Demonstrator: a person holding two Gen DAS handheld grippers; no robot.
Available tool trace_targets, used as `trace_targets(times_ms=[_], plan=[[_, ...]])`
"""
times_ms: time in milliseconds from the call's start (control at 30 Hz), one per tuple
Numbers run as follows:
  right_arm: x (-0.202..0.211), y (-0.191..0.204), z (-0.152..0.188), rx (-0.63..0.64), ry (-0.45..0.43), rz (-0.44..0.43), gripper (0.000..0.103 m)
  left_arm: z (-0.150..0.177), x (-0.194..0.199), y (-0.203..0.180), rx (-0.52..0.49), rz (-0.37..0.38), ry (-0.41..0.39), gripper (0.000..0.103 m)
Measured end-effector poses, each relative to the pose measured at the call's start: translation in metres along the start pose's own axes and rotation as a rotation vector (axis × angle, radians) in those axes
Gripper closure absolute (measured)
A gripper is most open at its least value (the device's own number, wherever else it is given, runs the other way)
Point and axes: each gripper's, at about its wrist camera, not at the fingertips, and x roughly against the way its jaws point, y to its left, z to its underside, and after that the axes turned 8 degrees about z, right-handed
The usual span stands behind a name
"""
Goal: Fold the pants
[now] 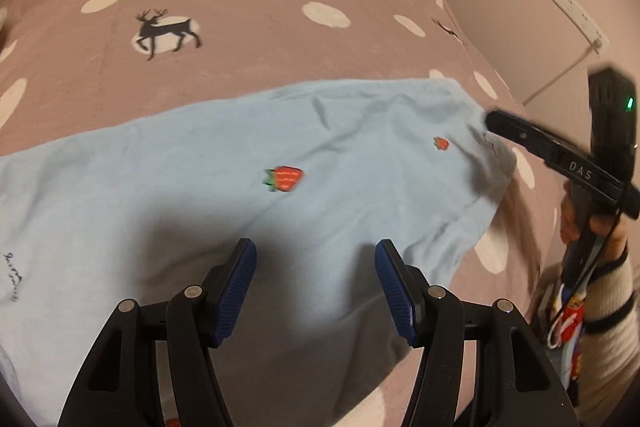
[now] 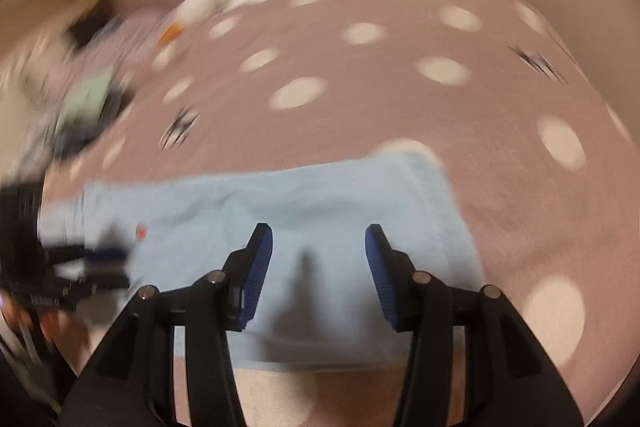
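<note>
Stage: fold partly done, more folding is remaining | light blue pants [image 1: 280, 155] are lying flat on bed cover [image 1: 240, 7] under both jaws | left gripper [image 1: 316, 291] and right gripper [image 2: 319, 275] are standing half open, holding nothing

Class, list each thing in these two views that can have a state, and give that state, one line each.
Light blue pants: lying spread on the bed, wrinkled, not gripped.
Dotted bedspread: spread out under the pants.
Left tongs: open, nothing between them.
Right tongs: open above the pants, empty.
</note>
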Motion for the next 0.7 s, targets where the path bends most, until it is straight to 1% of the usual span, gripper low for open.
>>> trace_targets(times_ms=[33, 67, 100, 133, 167, 233, 300, 333, 367, 400, 433, 500, 600, 667, 700], plan=[[-0.006, 0.022, -0.007, 0.120, -0.009, -0.026, 0.055, 0.001, 0.000, -0.002, -0.006, 0.000, -0.003, 0.043], [-0.011, 0.033, -0.011, 0.191, -0.018, -0.031, 0.058, 0.005, 0.001, -0.004, -0.008, 0.003, -0.004, 0.043], [-0.021, 0.056, -0.019, 0.330, -0.025, -0.025, 0.058, 0.006, 0.001, -0.003, -0.008, 0.006, -0.004, 0.043], [-0.028, 0.065, -0.024, 0.401, -0.024, -0.019, 0.058, 0.008, 0.002, -0.002, -0.007, 0.008, -0.003, 0.043], [-0.040, 0.083, -0.030, 0.530, -0.013, -0.012, 0.059, 0.009, 0.003, 0.000, -0.004, 0.011, -0.004, 0.043], [-0.056, 0.096, -0.040, 0.651, 0.028, -0.012, 0.064, 0.010, 0.005, 0.004, 0.011, 0.024, -0.011, 0.043], [-0.077, 0.107, -0.050, 0.746, 0.111, -0.070, 0.064, 0.011, 0.006, 0.008, 0.038, 0.046, -0.024, 0.043], [-0.081, 0.109, -0.050, 0.774, 0.131, -0.075, 0.066, 0.010, 0.005, 0.009, 0.047, 0.054, -0.028, 0.043], [-0.087, 0.111, -0.049, 0.815, 0.174, -0.083, 0.078, 0.010, 0.005, 0.010, 0.057, 0.061, -0.031, 0.043], [-0.089, 0.112, -0.046, 0.844, 0.202, -0.091, 0.088, 0.010, 0.005, 0.011, 0.061, 0.064, -0.031, 0.043], [-0.089, 0.114, -0.044, 0.868, 0.214, -0.086, 0.098, 0.010, 0.004, 0.011, 0.060, 0.065, -0.031, 0.043], [-0.084, 0.114, -0.043, 0.875, 0.193, -0.076, 0.100, 0.010, 0.004, 0.011, 0.055, 0.063, -0.032, 0.043], [-0.068, 0.110, -0.038, 0.812, 0.116, -0.055, 0.101, 0.010, 0.005, 0.011, 0.054, 0.061, -0.035, 0.043], [-0.059, 0.110, -0.025, 0.819, 0.103, -0.083, 0.101, 0.011, 0.005, 0.011, 0.052, 0.063, -0.037, 0.043], [-0.060, 0.107, -0.018, 0.801, 0.122, -0.089, 0.101, 0.011, 0.005, 0.011, 0.052, 0.062, -0.036, 0.043]])
